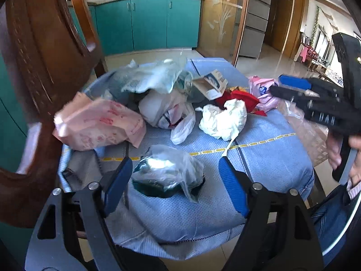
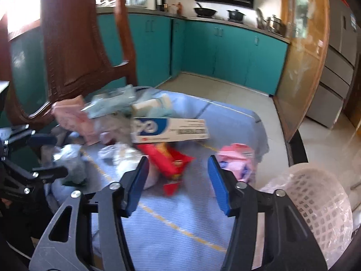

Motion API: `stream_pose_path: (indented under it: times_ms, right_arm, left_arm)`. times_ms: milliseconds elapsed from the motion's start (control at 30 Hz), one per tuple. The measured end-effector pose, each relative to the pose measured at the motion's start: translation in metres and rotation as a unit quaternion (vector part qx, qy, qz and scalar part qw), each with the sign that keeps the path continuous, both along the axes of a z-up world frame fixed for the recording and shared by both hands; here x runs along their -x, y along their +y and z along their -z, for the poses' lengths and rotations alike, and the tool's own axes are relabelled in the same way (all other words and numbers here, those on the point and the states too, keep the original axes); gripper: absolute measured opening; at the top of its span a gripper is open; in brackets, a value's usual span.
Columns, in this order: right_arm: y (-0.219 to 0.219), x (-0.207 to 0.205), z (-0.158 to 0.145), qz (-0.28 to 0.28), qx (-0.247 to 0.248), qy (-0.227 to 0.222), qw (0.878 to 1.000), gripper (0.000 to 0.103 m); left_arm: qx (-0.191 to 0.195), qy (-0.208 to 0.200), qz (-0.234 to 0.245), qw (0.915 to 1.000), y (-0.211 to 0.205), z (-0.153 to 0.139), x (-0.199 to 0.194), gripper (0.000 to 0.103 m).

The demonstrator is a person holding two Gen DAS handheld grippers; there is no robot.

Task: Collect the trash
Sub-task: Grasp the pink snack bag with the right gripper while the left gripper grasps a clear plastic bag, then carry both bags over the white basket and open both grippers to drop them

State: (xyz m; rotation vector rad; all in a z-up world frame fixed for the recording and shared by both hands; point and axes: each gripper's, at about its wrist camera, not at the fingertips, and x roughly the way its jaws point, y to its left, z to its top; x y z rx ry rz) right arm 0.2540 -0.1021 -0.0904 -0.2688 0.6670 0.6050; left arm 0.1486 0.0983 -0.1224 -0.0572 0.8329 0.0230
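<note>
Left tool (image 1: 174,167) gaping over the clear bag (image 1: 168,175) (light, slippery: pinch a bunched fold); right tool (image 2: 178,166) open too.

both tongs – left (image 1: 174,171), right (image 2: 178,171) – gape wide.

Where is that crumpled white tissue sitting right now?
In the left wrist view the white tissue lies near the middle of the blue tablecloth, just in front of the red wrapper and right of a white plastic bag.
</note>
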Motion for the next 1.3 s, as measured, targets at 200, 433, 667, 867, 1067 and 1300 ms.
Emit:
stream_pose_path:
  times_ms: [200, 433, 667, 867, 1067, 1300]
  right_arm:
    - [-0.009, -0.037, 0.016, 0.086, 0.033, 0.019, 0.996, 0.063]
    - [0.019, -0.054, 0.038, 0.120, 0.087, 0.042, 0.988, 0.063]
    - [0.014, -0.046, 0.030, 0.105, 0.042, 0.046, 0.992, 0.035]
    - [0.001, -0.016, 0.000, 0.104, 0.003, -0.011, 0.994, 0.035]
    - [-0.024, 0.015, -0.031, 0.117, -0.028, -0.077, 0.990, 0.035]
    - [-0.096, 0.046, -0.059, 0.197, -0.062, -0.149, 0.967, 0.035]
  left_arm:
    - [0.008, -0.003, -0.007, 0.9999, 0.009, 0.010, -0.006, 0.073]
    - [0.014, -0.008, -0.002, 0.9999, 0.014, 0.015, -0.006, 0.061]
    - [0.027, -0.017, -0.017, 0.9993, 0.026, 0.015, 0.006, 0.038]
    - [0.036, -0.025, -0.028, 0.9987, 0.029, 0.011, 0.013, 0.030]
    - [0.016, -0.093, -0.037, 0.9948, 0.024, -0.015, 0.031, 0.029]
    - [0.022, -0.153, 0.008, 0.9879, -0.010, -0.064, 0.028, 0.029]
